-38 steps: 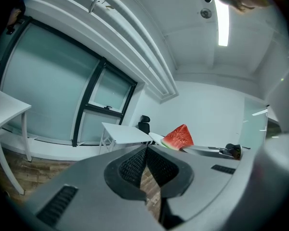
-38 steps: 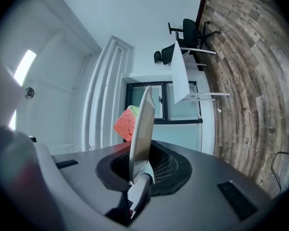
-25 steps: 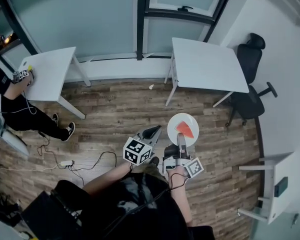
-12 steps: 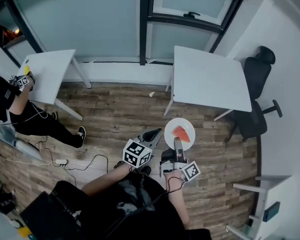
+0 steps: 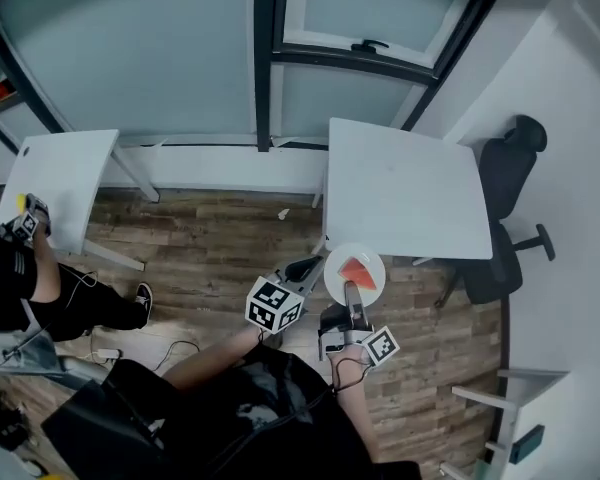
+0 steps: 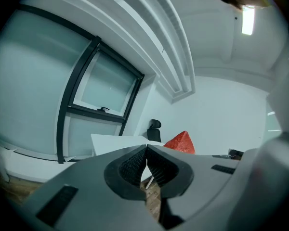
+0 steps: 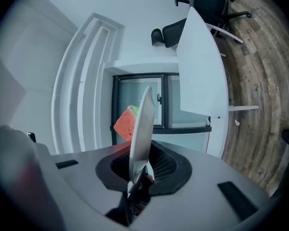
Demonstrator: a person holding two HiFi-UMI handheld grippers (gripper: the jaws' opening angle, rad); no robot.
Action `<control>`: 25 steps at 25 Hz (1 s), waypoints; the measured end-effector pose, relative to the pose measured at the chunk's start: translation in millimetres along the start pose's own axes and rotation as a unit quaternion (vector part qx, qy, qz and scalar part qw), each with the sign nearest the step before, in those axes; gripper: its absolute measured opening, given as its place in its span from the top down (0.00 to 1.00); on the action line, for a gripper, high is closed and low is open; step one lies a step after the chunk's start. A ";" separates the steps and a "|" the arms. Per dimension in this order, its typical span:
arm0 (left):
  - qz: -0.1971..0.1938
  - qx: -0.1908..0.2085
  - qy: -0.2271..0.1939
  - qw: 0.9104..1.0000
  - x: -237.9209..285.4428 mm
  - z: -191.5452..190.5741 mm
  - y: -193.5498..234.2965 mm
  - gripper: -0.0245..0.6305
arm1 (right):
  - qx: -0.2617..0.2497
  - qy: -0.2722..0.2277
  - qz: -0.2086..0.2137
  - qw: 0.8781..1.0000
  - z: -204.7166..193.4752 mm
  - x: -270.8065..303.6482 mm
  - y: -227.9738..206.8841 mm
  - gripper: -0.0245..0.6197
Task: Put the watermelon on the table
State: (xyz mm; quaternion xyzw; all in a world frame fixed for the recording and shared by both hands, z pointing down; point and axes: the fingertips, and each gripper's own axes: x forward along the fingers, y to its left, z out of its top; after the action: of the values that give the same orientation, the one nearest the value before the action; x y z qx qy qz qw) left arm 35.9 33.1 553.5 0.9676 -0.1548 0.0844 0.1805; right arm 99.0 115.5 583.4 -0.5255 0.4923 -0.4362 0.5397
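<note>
The right tongs (image 5: pixel 351 290) are clamped on the near rim of a white plate (image 5: pixel 336 268), and the right gripper view shows that rim edge-on between the pads. The watermelon (image 5: pixel 356 267), a red wedge with a green rind, lies on the plate, which is held in the air over the wood floor (image 5: pixel 210 248). In the head view the plate hangs at the near left corner of the white tabletop (image 5: pixel 405 183) and does not rest on it. The left tongs (image 5: pixel 305 265) are closed together with nothing between them, just left of the plate and apart from it. In the left gripper view the wedge (image 6: pixel 181 142) shows just past their tips. A black office chair (image 5: pixel 490 268) stands at the tabletop's right side, against the wall. Behind the tabletop runs a frosted window (image 5: pixel 365 8) in a black frame. A small white scrap (image 5: pixel 283 213) lies on the floor near the tabletop's left legs. Well off to the left stands a second white tabletop (image 5: pixel 60 183). Another person (image 5: pixel 20 278) reaches onto it with a marker-cubed gripper (image 5: pixel 20 223).
</note>
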 end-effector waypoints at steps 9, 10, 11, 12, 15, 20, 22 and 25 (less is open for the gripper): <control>-0.008 -0.017 0.024 1.000 81.4 24.8 68.5 0.95 | -0.018 0.008 -0.015 1.000 46.4 101.1 -20.3 0.87; -0.004 -0.019 0.028 0.999 89.2 25.2 75.5 0.95 | -0.018 0.013 -0.020 1.000 52.5 112.3 -26.2 0.87; -0.001 -0.023 0.030 0.999 97.4 25.3 82.1 0.95 | -0.018 0.018 -0.025 0.999 59.3 123.1 -32.4 0.87; 0.004 -0.026 0.032 0.999 106.3 25.1 88.3 0.95 | -0.017 0.022 -0.028 0.999 66.9 133.2 -38.6 0.87; 0.020 -0.030 0.037 0.999 140.3 25.1 106.8 0.95 | -0.010 0.038 -0.033 0.999 92.7 164.5 -55.9 0.87; 0.052 -0.034 0.039 0.997 206.4 37.0 138.8 0.95 | 0.005 0.074 -0.032 0.997 134.3 222.2 -71.3 0.87; 0.067 -0.037 0.043 0.996 234.3 41.9 150.8 0.95 | -0.003 0.093 -0.033 0.995 153.1 246.1 -76.5 0.87; 0.089 -0.044 0.048 0.994 270.3 39.5 169.0 0.95 | -0.011 0.120 -0.040 0.992 177.3 276.4 -90.8 0.87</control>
State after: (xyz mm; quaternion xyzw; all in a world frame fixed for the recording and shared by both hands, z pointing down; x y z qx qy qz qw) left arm 237.8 -204.4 631.1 0.9360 -0.2346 0.1394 0.2223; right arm 316.0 -139.3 647.2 -0.4942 0.5373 -0.5118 0.4529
